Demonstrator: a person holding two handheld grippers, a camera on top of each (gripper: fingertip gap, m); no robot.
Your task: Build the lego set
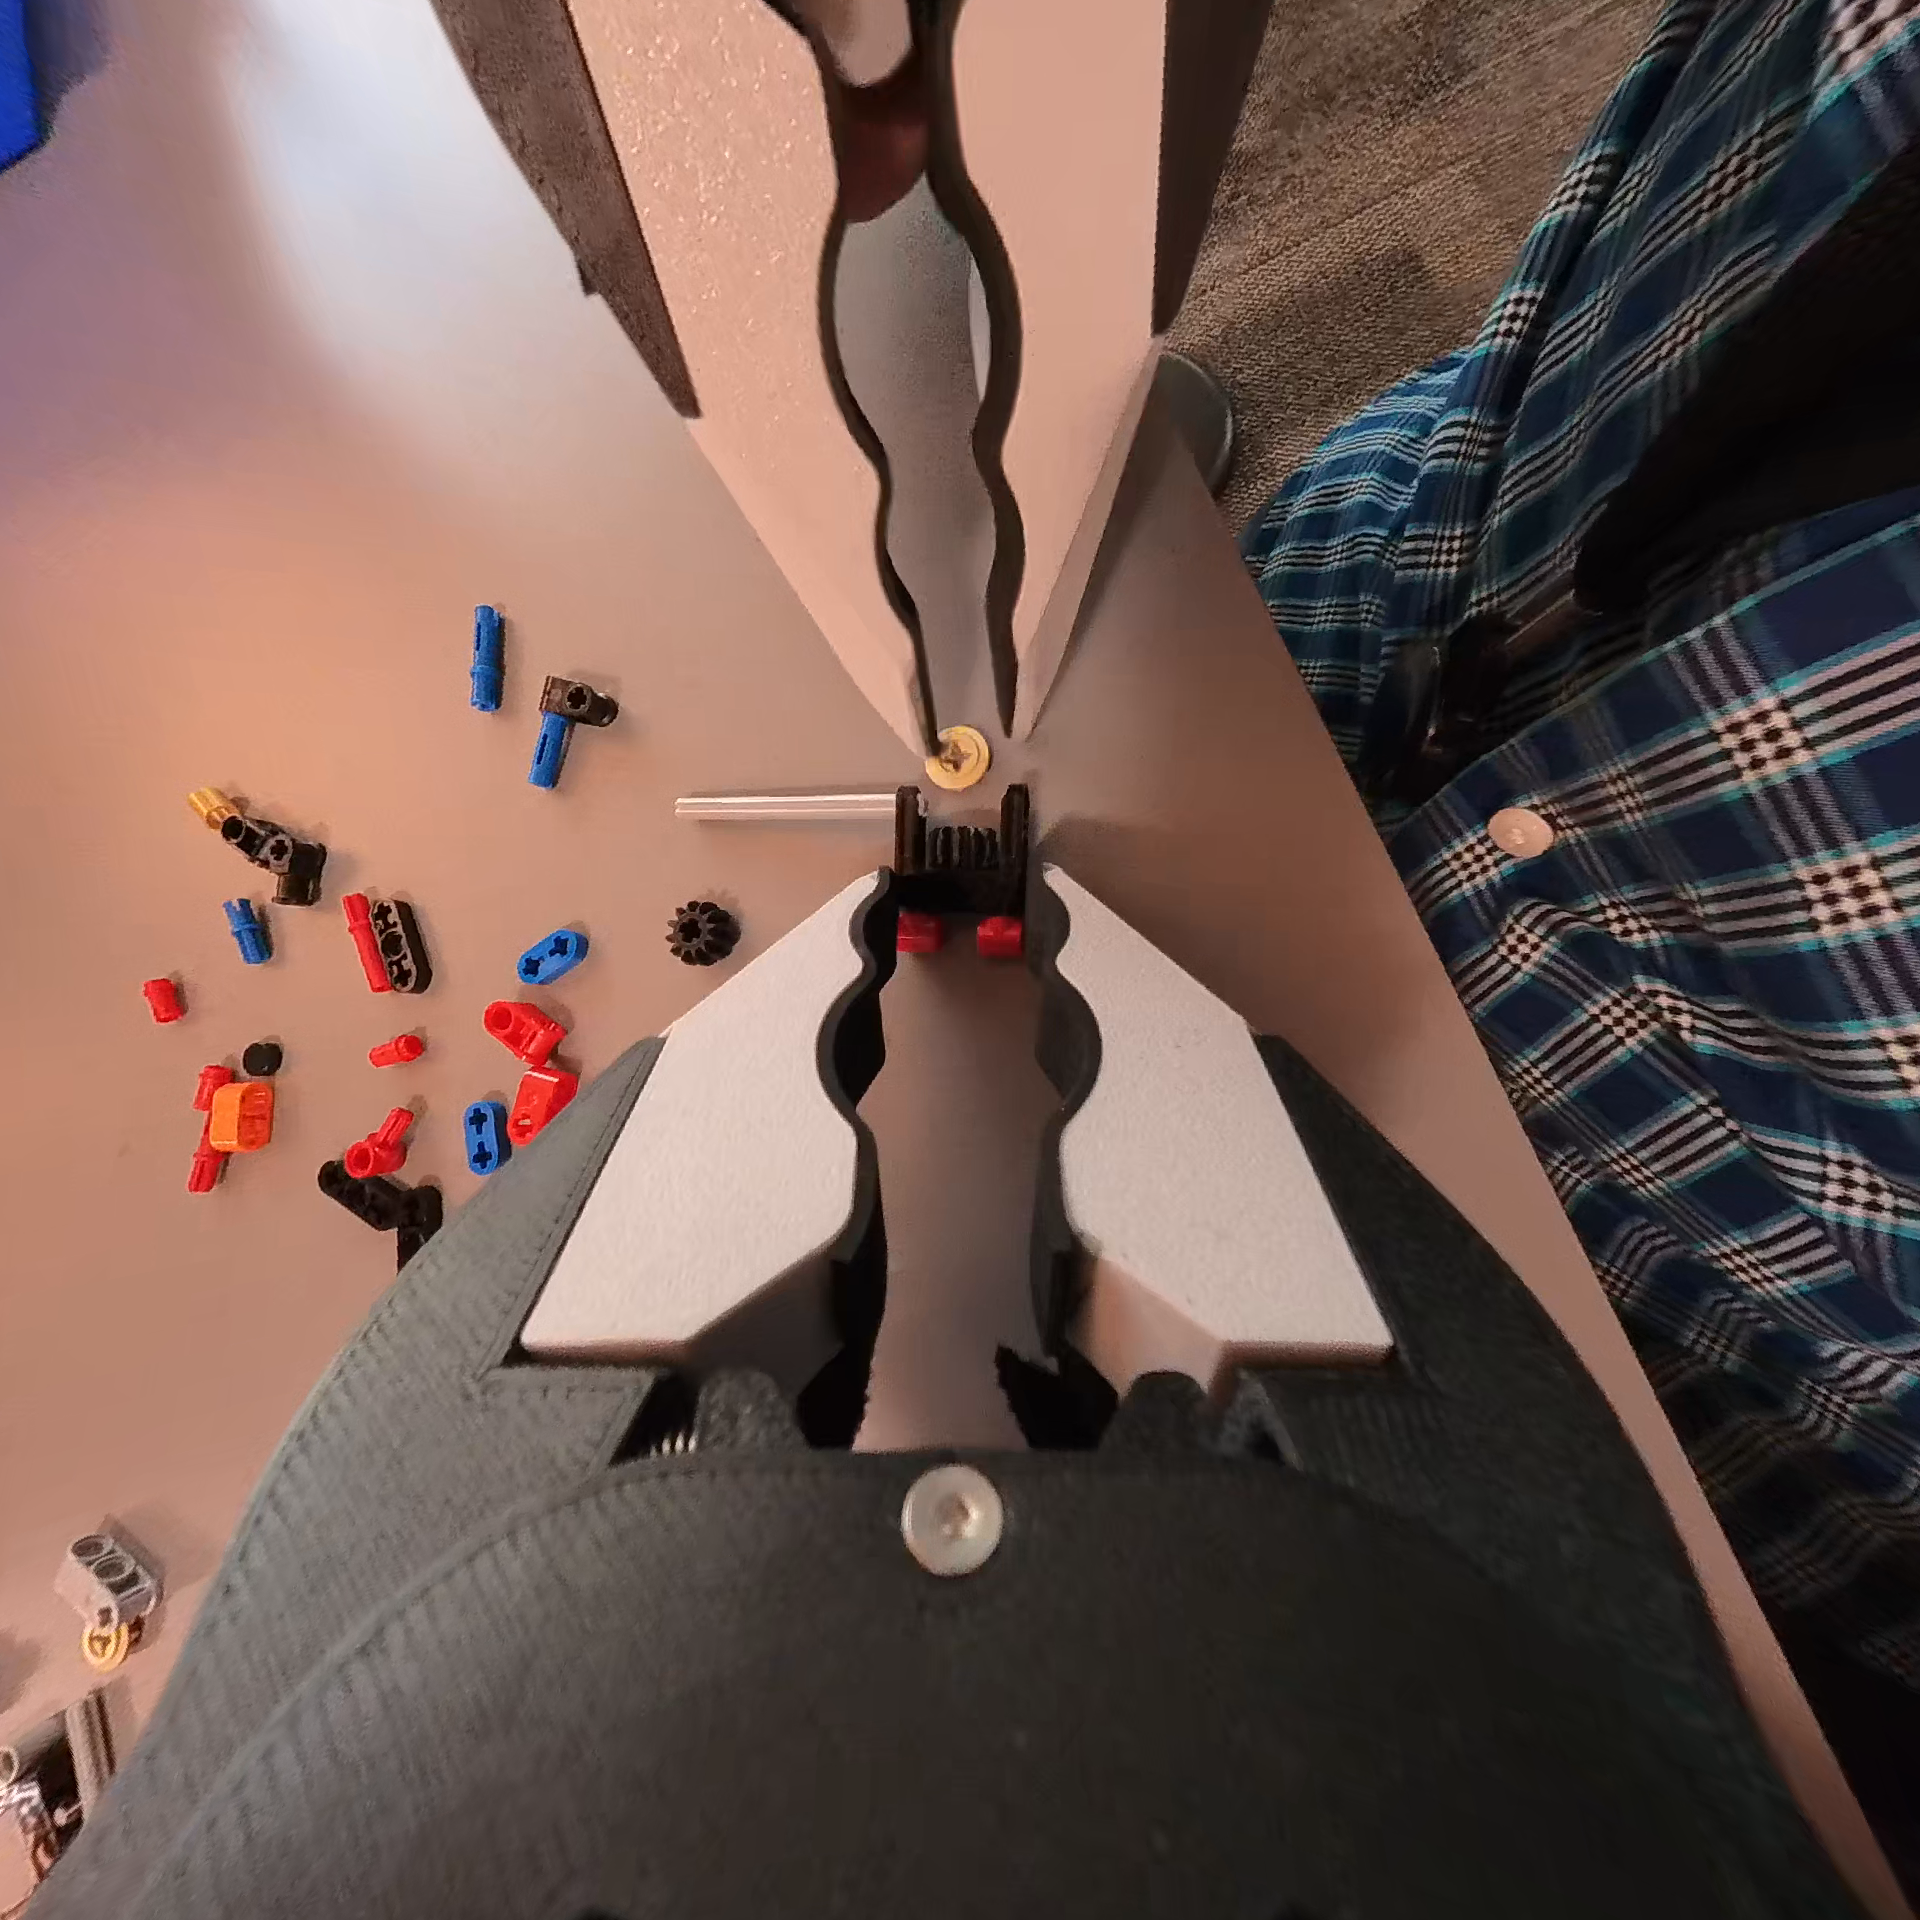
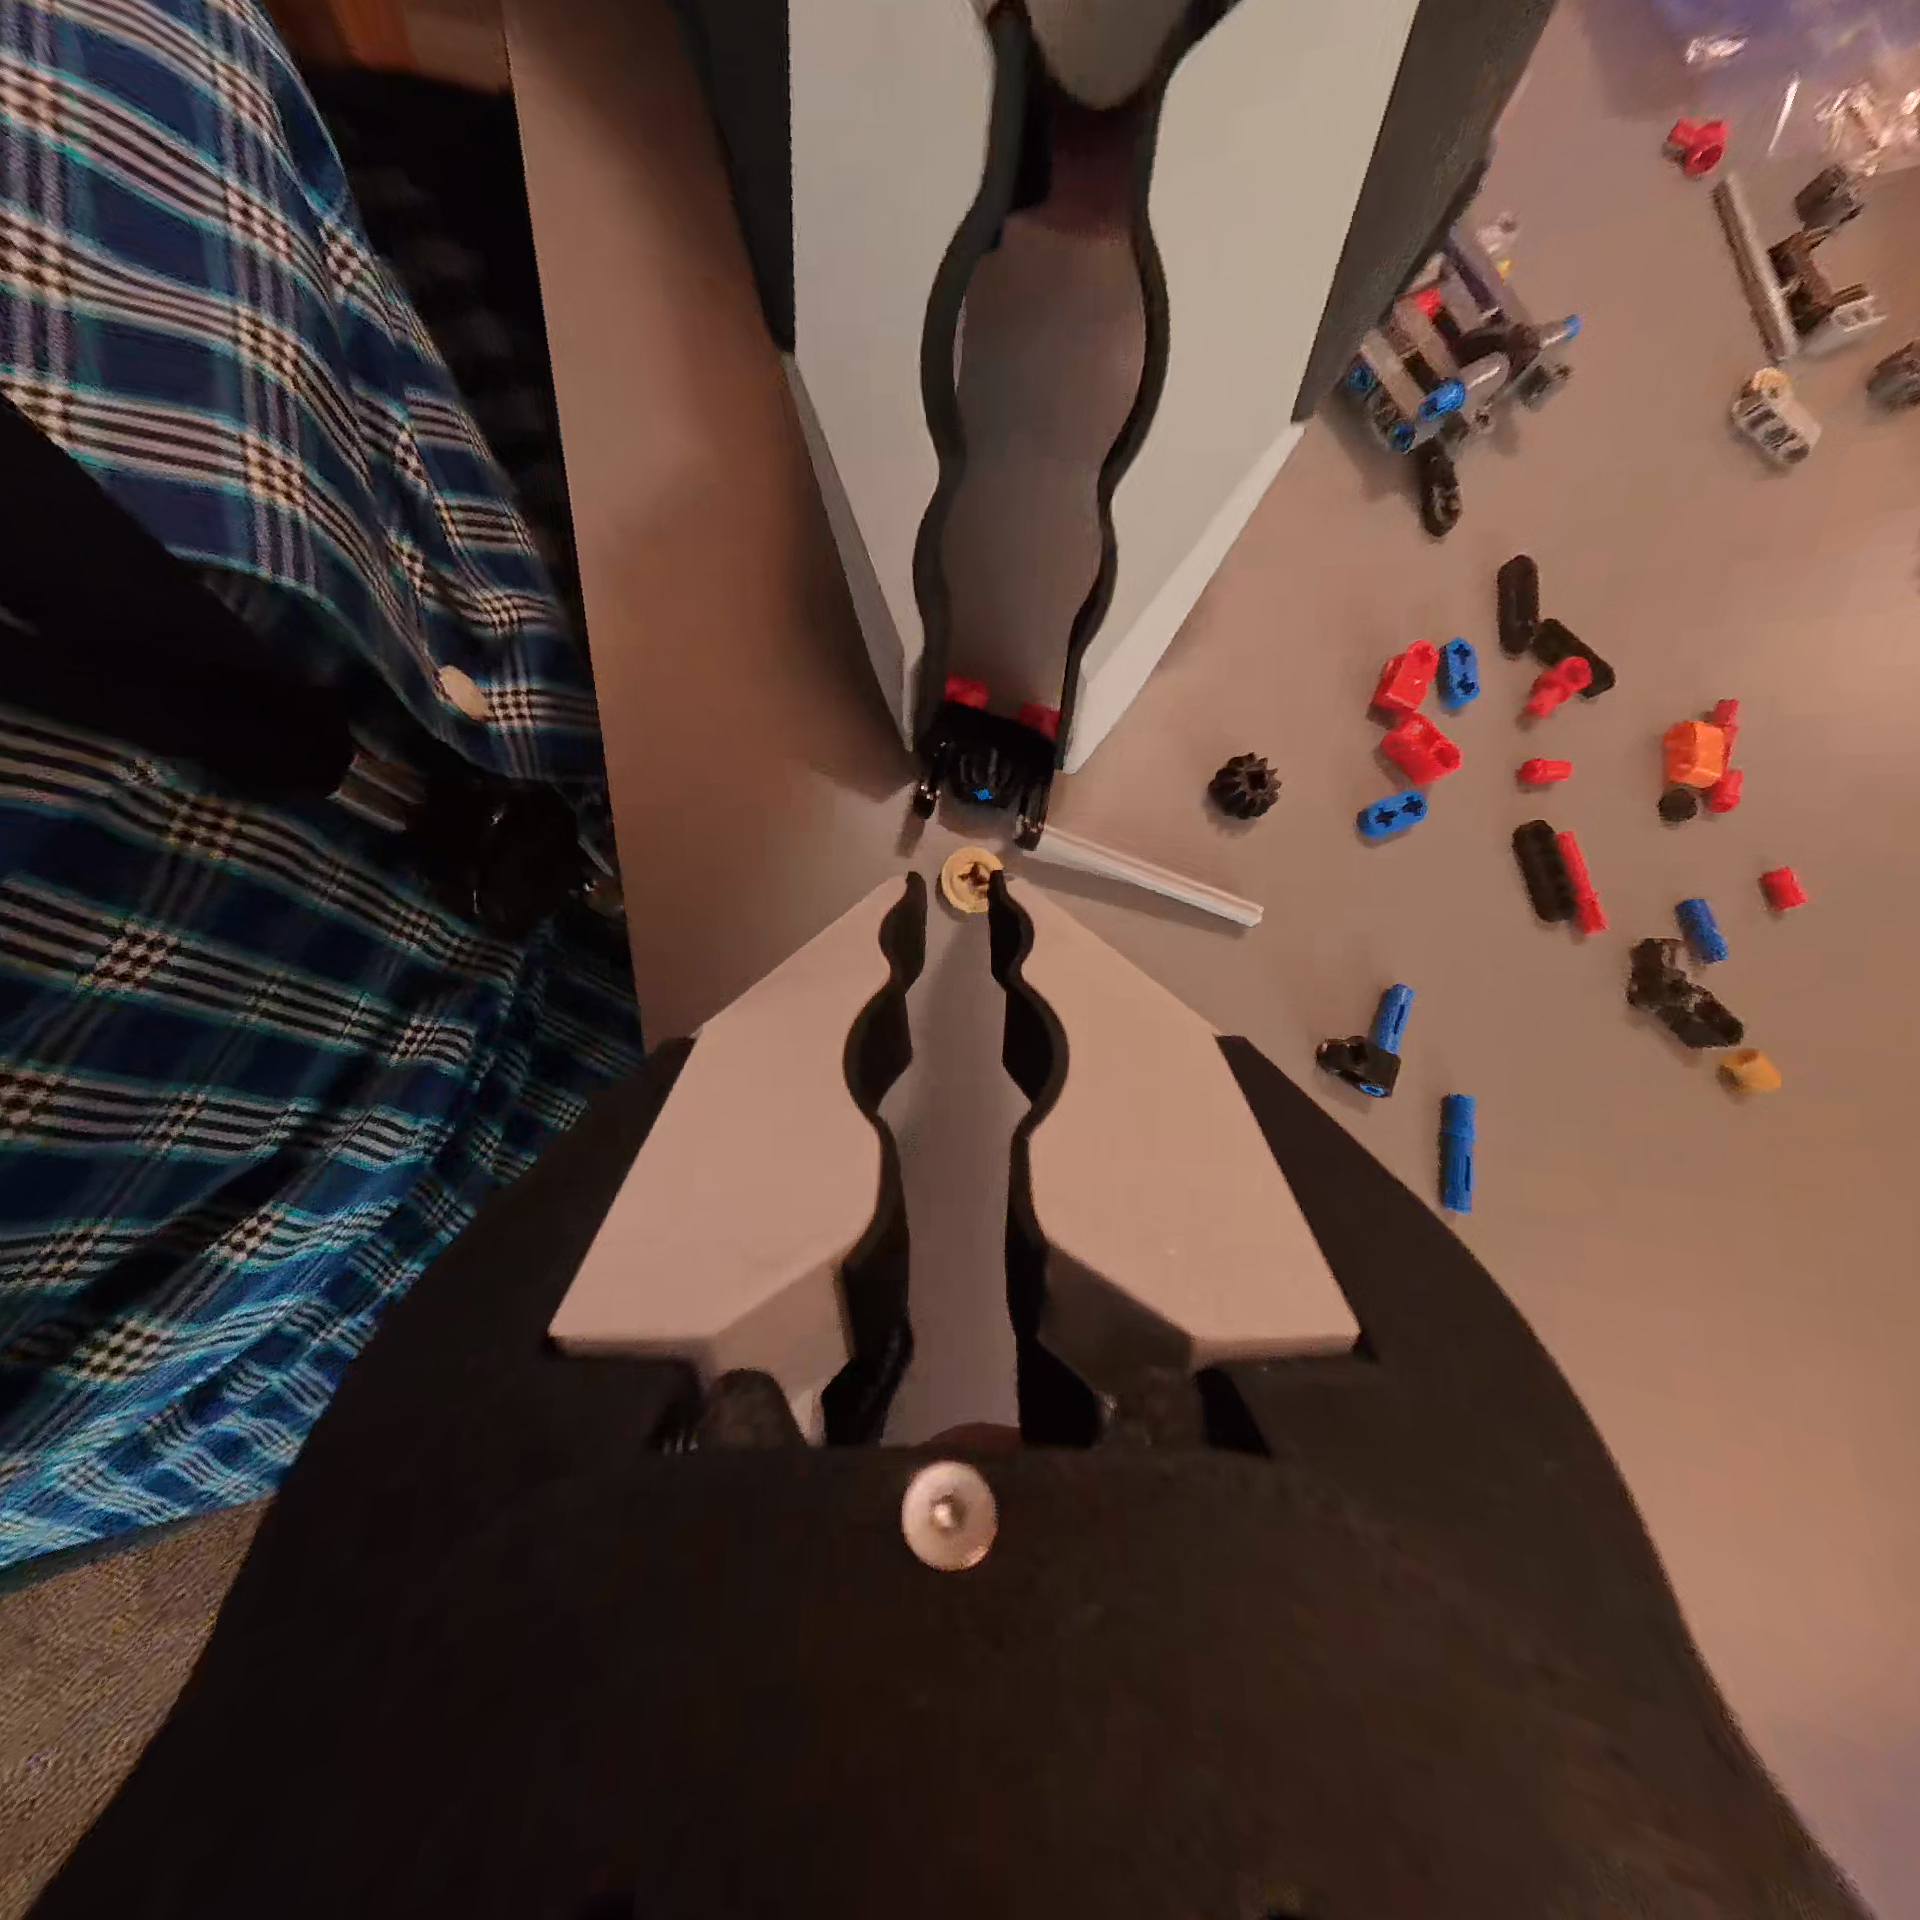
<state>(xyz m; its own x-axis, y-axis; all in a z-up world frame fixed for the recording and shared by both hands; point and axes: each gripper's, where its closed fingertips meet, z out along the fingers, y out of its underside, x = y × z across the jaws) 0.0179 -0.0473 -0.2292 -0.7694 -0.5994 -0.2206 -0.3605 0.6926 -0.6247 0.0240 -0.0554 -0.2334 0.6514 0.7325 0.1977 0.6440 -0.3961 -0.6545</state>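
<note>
My left gripper (image 1: 961,896) is shut on a small black frame piece (image 1: 961,852) with two red pins at its base, held just above the tan table. The frame also shows in the right wrist view (image 2: 982,774), in the left gripper (image 2: 987,740). My right gripper (image 2: 954,883) faces it tip to tip, jaws a narrow gap apart. A tan round bush with a cross hole (image 2: 968,881) sits between the tips, touching one finger, with a gap to the other. The bush (image 1: 958,756) and right gripper (image 1: 968,732) also show in the left wrist view. A pale axle rod (image 1: 784,805) lies beside the frame.
Loose red, blue and black pieces (image 1: 384,956) are scattered on the table, with a black gear (image 1: 701,932) nearest. A part-built grey assembly (image 2: 1455,364) and plastic bags (image 2: 1849,114) lie farther off. A person's plaid shirt (image 1: 1662,831) is at the table edge. The tips of both grippers are at nearly the same place.
</note>
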